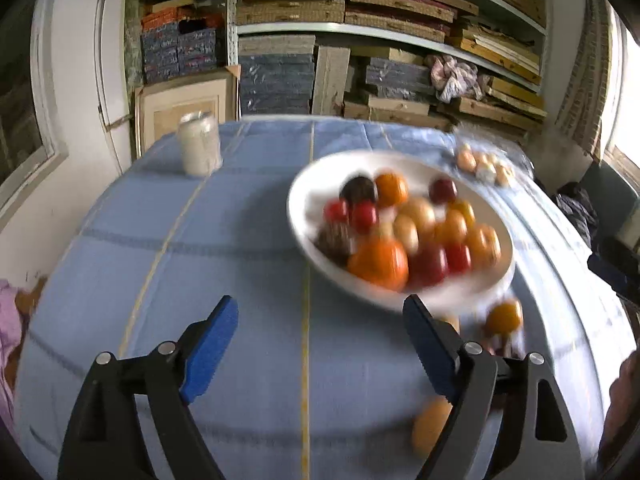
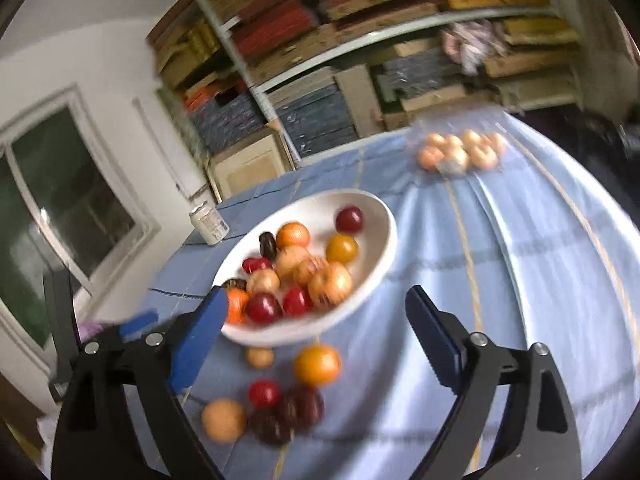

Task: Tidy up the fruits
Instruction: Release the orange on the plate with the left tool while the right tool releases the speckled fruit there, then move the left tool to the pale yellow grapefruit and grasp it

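A white bowl point(image 1: 308, 216) point(image 2: 376, 216) on the blue checked tablecloth holds several red, orange, yellow and dark fruits. Loose fruits lie on the cloth in front of it: an orange one point(image 2: 317, 364), a red one point(image 2: 263, 393), dark ones point(image 2: 302, 407), a pale orange one point(image 2: 223, 420) and a small tan one point(image 2: 260, 357). My left gripper point(image 1: 320, 332) is open over bare cloth, left of an orange fruit point(image 1: 504, 316) and a pale one point(image 1: 432, 424). My right gripper point(image 2: 316, 320) is open above the loose fruits, nothing between its pads. Both views are blurred.
A pale jar point(image 1: 199, 145) point(image 2: 209, 224) stands at the back left of the table. A clear pack of eggs point(image 2: 460, 151) point(image 1: 484, 166) lies at the back right. Shelves of stacked boxes point(image 1: 360, 40) rise behind the table, a window point(image 2: 60, 200) to the left.
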`<state>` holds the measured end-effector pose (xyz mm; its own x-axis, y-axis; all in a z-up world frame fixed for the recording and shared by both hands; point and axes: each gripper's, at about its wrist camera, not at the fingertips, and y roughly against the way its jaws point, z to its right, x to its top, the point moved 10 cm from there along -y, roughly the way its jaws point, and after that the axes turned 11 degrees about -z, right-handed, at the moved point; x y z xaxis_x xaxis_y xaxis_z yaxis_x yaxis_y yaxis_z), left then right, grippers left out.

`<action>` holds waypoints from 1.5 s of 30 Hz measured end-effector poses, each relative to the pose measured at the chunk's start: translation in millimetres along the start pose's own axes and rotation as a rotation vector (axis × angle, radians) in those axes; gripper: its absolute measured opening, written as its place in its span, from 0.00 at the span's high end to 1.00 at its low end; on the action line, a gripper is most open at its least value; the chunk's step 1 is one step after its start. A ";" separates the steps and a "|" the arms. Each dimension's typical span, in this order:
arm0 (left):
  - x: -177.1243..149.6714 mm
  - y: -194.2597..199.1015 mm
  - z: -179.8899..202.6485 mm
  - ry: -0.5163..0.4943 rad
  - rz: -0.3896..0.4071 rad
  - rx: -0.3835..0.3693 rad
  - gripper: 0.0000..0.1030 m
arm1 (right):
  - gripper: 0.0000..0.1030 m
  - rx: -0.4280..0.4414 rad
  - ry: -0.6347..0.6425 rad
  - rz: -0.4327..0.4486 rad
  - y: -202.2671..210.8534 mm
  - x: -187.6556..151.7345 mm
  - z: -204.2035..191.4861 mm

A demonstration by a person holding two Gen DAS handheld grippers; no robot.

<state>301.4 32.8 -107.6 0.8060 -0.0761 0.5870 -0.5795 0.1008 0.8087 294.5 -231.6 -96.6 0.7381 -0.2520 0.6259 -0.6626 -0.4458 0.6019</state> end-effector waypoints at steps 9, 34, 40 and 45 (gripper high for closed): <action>-44.9 24.1 30.7 -0.096 0.061 -0.001 0.12 | 0.10 0.008 -0.152 -0.006 17.2 -35.0 36.0; -63.4 -31.7 66.6 -0.262 -0.107 0.036 0.04 | 0.08 -0.029 -0.079 -0.034 8.4 -37.7 21.4; -58.7 -29.8 29.0 -0.156 -0.104 0.055 0.05 | 0.08 -0.031 -0.089 -0.040 7.1 -38.9 25.5; -57.0 -25.1 0.8 -0.064 -0.107 0.045 0.09 | 0.08 -0.029 -0.082 -0.043 5.8 -40.0 25.3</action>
<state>269.9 33.8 -161.4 0.8551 -0.1470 0.4972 -0.4966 0.0439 0.8669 264.3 -245.9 -130.7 0.7730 -0.3030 0.5574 -0.6327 -0.4326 0.6423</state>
